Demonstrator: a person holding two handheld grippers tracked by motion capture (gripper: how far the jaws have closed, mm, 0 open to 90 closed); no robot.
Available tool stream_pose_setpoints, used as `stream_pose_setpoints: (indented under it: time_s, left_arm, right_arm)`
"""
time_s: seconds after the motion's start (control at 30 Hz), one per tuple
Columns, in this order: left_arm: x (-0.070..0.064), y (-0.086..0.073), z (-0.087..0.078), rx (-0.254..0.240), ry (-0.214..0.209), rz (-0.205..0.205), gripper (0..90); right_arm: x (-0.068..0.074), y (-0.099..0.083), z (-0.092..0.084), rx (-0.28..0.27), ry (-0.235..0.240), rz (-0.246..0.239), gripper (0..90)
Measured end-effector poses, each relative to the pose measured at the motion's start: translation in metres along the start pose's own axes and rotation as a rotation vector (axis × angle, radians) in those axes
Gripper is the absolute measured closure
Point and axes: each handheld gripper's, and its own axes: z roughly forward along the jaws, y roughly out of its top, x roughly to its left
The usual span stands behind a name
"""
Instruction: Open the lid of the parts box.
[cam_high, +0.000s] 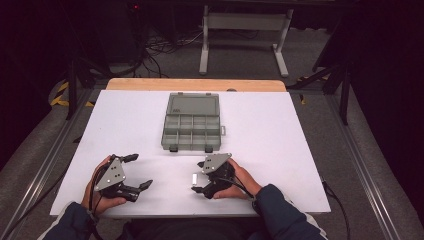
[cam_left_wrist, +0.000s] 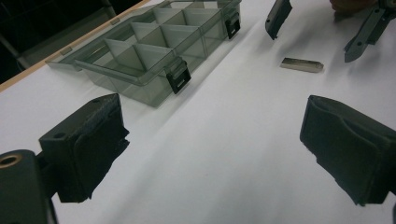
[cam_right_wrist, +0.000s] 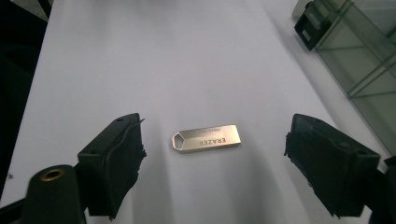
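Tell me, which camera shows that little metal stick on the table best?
The right gripper view: the metal USB stick lies close up between open jaws, its lettering readable. The left gripper view shows it farther off, as a small bar. The high view shows a tiny pale sliver by the right gripper.

The USB stick lies on the worktop between the jaws of the right gripper, touching neither. The box lies beyond both grippers. The left gripper is well apart, to the stick's left.
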Motion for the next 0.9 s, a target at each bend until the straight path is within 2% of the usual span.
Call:
stream_pose_setpoints:
  time_s: [0.13,0.23,0.43,0.73,0.9]
  left_arm:
    - [0.002,0.000,-0.001,-0.004,-0.003,-0.001,7.5]
    - [0.002,-0.001,-0.001,-0.010,-0.004,-0.006,7.5]
    - [0.003,-0.001,0.000,-0.002,-0.006,-0.002,7.6]
    - [0.004,-0.002,0.001,0.009,-0.008,-0.004,7.9]
    - [0.004,-0.003,0.000,0.014,-0.011,-0.008,7.9]
  right_arm:
    - [-0.001,0.000,0.008,0.039,0.022,0.002,21.7]
    - [-0.003,0.000,0.008,0.042,0.029,0.015,21.7]
    - [-0.007,0.000,0.010,0.046,0.072,0.031,26.4]
    - [-0.007,0.002,0.011,0.046,0.082,0.022,31.4]
    - [-0.009,0.003,0.012,0.040,0.099,0.023,38.7]
